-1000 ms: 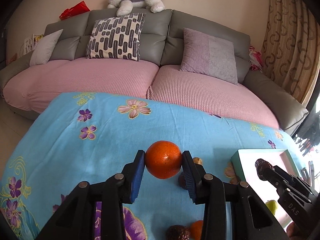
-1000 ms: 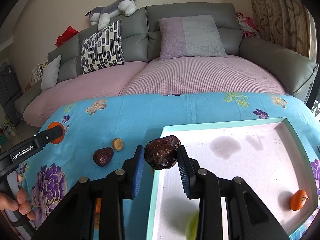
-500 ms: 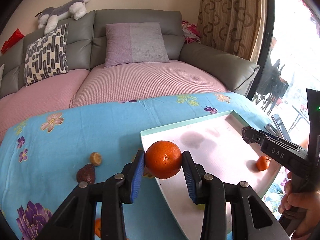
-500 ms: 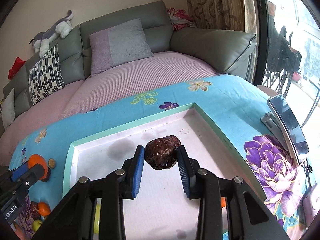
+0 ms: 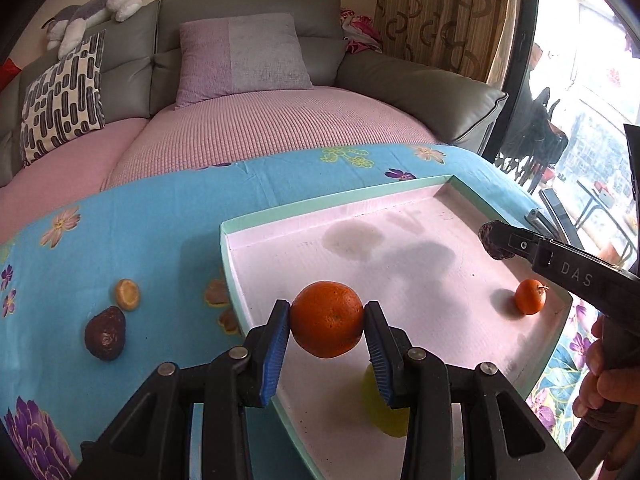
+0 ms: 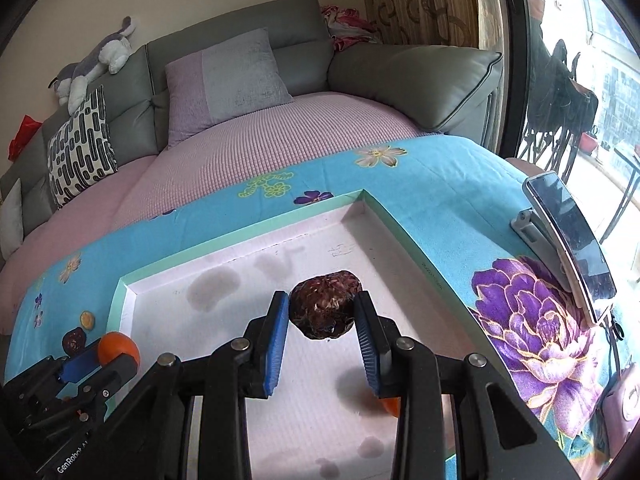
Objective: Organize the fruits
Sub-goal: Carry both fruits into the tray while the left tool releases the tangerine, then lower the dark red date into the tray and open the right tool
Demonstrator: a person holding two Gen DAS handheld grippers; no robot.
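In the left wrist view, the left gripper [image 5: 327,334] was clamped on an orange [image 5: 326,319], carried over the near-left part of the tray [image 5: 400,196], just inside its 9 o'clock wall. A yellow-green fruit [image 5: 386,408] lay on the tray floor directly beneath the right-hand finger – letting go here would probably drop the orange onto it, and both could roll. A small orange [image 5: 529,297] sat at the tray's 3 o'clock edge, while a dark avocado [image 5: 105,333] and a cut fruit piece [image 5: 127,294] waited on the blue floral cloth [image 5: 160,220] at 9 o'clock, outside the tray. The right gripper [image 5: 496,241] reached in from 3 o'clock, holding a dark fruit. In the right wrist view, the right gripper [image 6: 322,320] pinched that dark scaly fruit [image 6: 325,305] above the tray's [image 6: 248,240] middle; the grip sat on its lower half, so it might tip out early. The small orange [image 6: 390,402] peeked from under the right-hand finger – lowering straight down risked knocking it. The left gripper [image 6: 102,358] hung at 8 o'clock, and the two tools could clash if both released together. A phone on a stand [image 6: 568,236] stood at 3 o'clock, within reach of a careless swing.
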